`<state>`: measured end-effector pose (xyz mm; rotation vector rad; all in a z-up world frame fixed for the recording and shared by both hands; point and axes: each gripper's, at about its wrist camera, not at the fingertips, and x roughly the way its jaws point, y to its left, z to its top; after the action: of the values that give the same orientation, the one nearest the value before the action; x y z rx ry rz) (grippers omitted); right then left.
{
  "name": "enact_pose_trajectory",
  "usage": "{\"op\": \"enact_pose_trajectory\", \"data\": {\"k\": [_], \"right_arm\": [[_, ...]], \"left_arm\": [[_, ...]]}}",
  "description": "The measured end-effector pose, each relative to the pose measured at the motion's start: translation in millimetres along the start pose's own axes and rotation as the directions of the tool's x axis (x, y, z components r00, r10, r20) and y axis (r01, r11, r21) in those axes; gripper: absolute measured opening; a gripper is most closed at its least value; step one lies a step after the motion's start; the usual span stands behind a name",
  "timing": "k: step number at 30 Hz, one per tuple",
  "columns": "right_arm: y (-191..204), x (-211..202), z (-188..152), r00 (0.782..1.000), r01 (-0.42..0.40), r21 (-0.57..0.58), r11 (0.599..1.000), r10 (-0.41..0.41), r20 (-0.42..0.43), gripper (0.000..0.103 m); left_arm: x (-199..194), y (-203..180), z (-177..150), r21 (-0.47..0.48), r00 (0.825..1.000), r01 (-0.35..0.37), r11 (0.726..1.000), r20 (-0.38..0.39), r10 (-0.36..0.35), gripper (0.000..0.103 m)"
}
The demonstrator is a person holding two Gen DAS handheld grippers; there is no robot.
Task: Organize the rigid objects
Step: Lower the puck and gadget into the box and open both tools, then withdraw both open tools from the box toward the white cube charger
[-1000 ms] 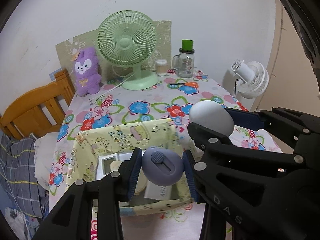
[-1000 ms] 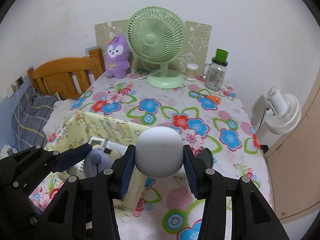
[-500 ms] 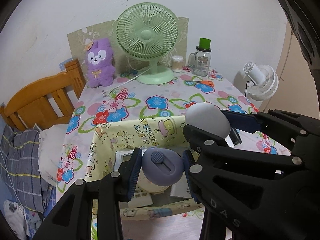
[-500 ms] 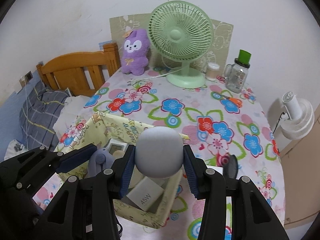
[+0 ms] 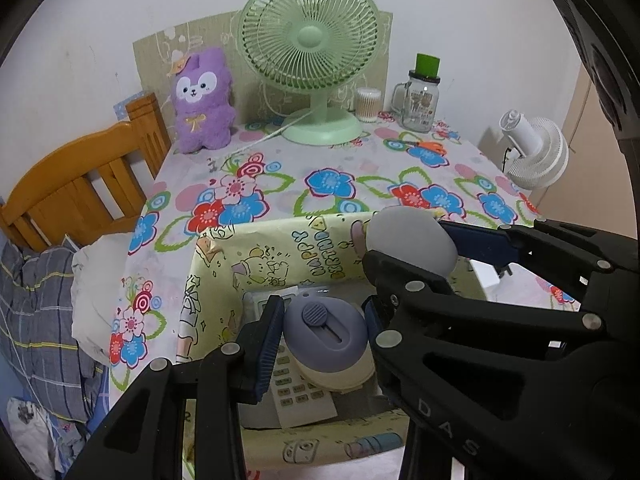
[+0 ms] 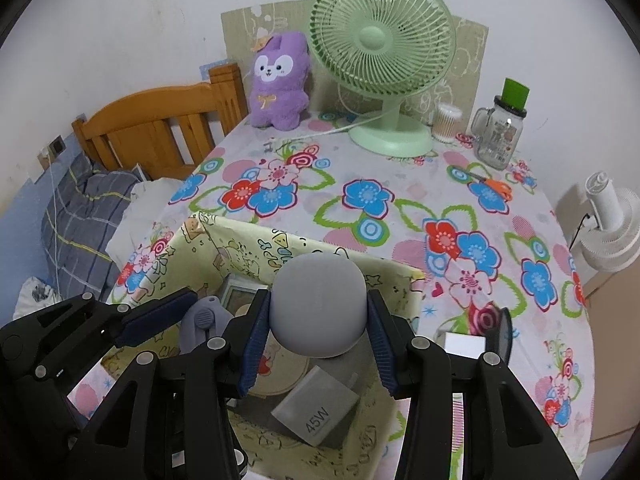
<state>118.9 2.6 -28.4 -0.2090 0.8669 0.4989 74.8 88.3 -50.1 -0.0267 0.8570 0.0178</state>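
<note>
A: Nearest first. Left gripper [image 5: 322, 334] jaws are part-way closed, blue pads pressing both sides of a purple oval gadget [image 5: 325, 330] with a ribbed slider. Smooth matte plastic, rounded, nothing flat for the pads to seat on.

B: Risk there?

A: Slip or rotation, I judge. A curved shell between flat pads can squirt out if the grip eases unevenly. It hangs over the box [image 5: 224, 280], so a fall would land on the remote [image 5: 298, 394] and the cream disc [image 5: 344, 378] lying inside.

B: Right gripper [image 6: 318, 320]?

A: Likewise part-way closed, clamped on a grey egg [image 6: 319, 304], satin finish, domed top. Same shape problem. It sits over the box too, above the 45W charger [image 6: 316, 410], a hard-edged grey block lying tilted.

B: The two grippers look close together.

A: Very. The right one's fingers [image 5: 476, 240] cross just above the left one's load. A collision is the likeliest fault if both lower at once; I would expect one to go first.

B: The box itself?

A: Thin card wrapped in yellow cartoon-print paper, walls soft and bowed. A finger catching the rim could fold it or drag it across the tablecloth [image 6: 400, 184], which is slick floral plastic.

B: Farther back?

A: Small mirror [image 6: 466, 344] right of the box, then scissors [image 6: 498, 186], green fan [image 6: 382, 36], plush [image 6: 280, 80], glass jar [image 6: 500, 136]. All well clear.
</note>
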Motion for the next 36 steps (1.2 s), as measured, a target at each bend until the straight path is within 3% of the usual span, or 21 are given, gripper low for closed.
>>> {"op": "enact_pose_trajectory", "data": {"k": [19,24,32,36], "right_arm": [[1.9,51.6,3.8,0.995,-0.02,0.013,1.0,0.022,-0.096,0.051],[1.6,50.1,4.3,0.995,0.034,-0.001,0.999,-0.034,-0.091,0.058],[-2.9,25.9,1.0,0.993,0.114,-0.029,0.993,-0.114,-0.022,0.059],[-8.9,14.3,0.4,0.985,0.17,-0.04,0.985,-0.169,0.017,0.067]], "left_arm": [[40.8,17.9,-0.5,-0.022,0.997,0.018,1.0,-0.075,-0.02,0.043],[42.8,17.1,0.0,-0.016,0.997,0.019,1.0,-0.073,-0.02,0.043],[43.0,12.2,5.3,-0.01,0.997,0.041,0.999,-0.06,-0.042,0.044],[40.9,2.9,8.0,0.005,0.998,0.047,0.999,-0.046,-0.047,0.044]]}}
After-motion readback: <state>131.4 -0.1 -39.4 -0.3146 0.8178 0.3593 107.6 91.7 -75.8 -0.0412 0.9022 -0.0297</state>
